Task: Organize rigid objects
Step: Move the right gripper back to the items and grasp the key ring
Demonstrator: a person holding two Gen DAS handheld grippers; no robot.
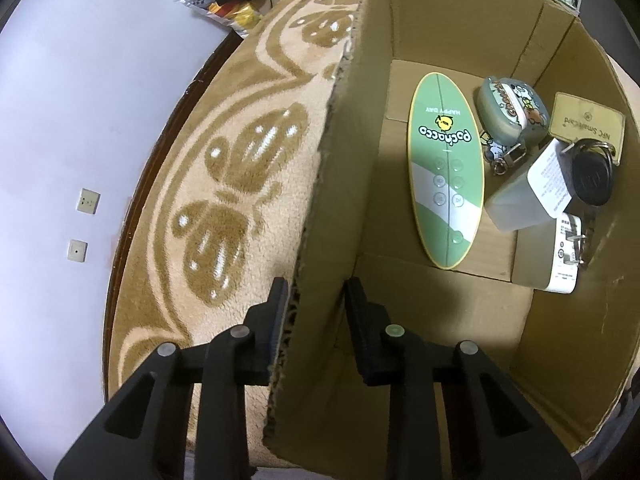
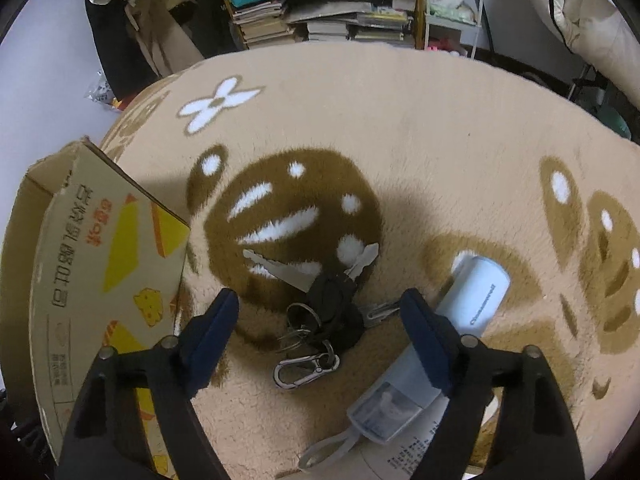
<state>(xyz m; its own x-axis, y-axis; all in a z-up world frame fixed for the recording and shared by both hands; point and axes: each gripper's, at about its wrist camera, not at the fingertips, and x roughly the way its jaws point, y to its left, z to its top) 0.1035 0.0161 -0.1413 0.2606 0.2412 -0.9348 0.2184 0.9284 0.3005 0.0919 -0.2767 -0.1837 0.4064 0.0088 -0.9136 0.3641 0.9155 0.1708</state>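
In the left wrist view, my left gripper (image 1: 316, 300) straddles the near wall of a cardboard box (image 1: 360, 120), one finger outside and one inside, shut on that wall. Inside the box lie a green oval remote (image 1: 444, 168), a cartoon earbud case (image 1: 510, 110), an NFC card (image 1: 586, 122), a black key fob (image 1: 592, 178), a translucent container (image 1: 516, 200) and a white charger (image 1: 566, 256). In the right wrist view, my right gripper (image 2: 320, 298) hangs open just above a bunch of keys (image 2: 332, 312) with a carabiner (image 2: 304, 368) on the carpet.
A pale blue tube-shaped device (image 2: 480, 296) lies right of the keys, partly under my right finger. The printed box (image 2: 100, 260) stands at the left. A brown patterned carpet (image 2: 400, 140) covers the surface; bookshelves (image 2: 340, 12) and clothes stand beyond it.
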